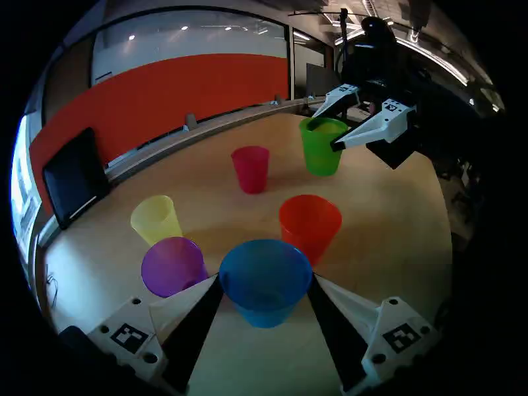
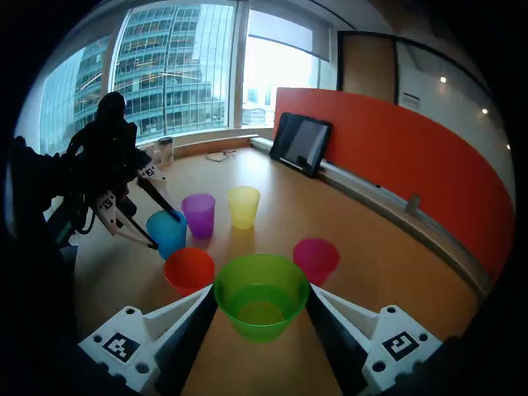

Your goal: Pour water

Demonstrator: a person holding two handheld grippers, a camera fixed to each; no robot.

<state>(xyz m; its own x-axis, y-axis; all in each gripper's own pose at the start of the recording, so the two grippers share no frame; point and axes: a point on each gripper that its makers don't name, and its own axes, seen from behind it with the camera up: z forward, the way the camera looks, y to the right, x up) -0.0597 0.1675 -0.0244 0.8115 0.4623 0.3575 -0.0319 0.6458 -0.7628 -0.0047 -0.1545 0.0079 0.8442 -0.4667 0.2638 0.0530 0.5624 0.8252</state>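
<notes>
Pale wood of a broad tabletop [image 1: 389, 224] is carrying six plastic cups, with an orange wall panel [image 1: 165, 99] running behind it in the left gripper view and tall windows [image 2: 171, 72] glaring behind it in the right gripper view. That glare is turning the person [image 2: 109, 152] holding the left gripper [image 1: 265, 280] into a dark shape, so the hand cannot be made out, and the room behind the right gripper [image 2: 261, 288] is sinking into shadow in the left gripper view. Whether the two gripped cups are resting on the tabletop or hanging just above it is hard to tell, and the tinted wall of the green cup [image 2: 261, 310] is making it unclear whether water is lying inside. A black tablet [image 2: 301, 144] is leaning near the orange wall panel. A magenta cup [image 1: 251, 169] and a yellow cup [image 1: 156, 219] are standing free. A purple cup [image 1: 173, 265] is sitting just beside the left gripper, partly covered by one finger. An orange cup [image 1: 310, 224] is standing close behind the blue cup [image 1: 265, 297], its base cut off by the blue rim. The left gripper's fingers [image 1: 198, 323] are pressing on either side of the blue cup, pinching it just under the rim. The right gripper's fingers are clamping the green cup the same way, across the tabletop from the blue cup.
</notes>
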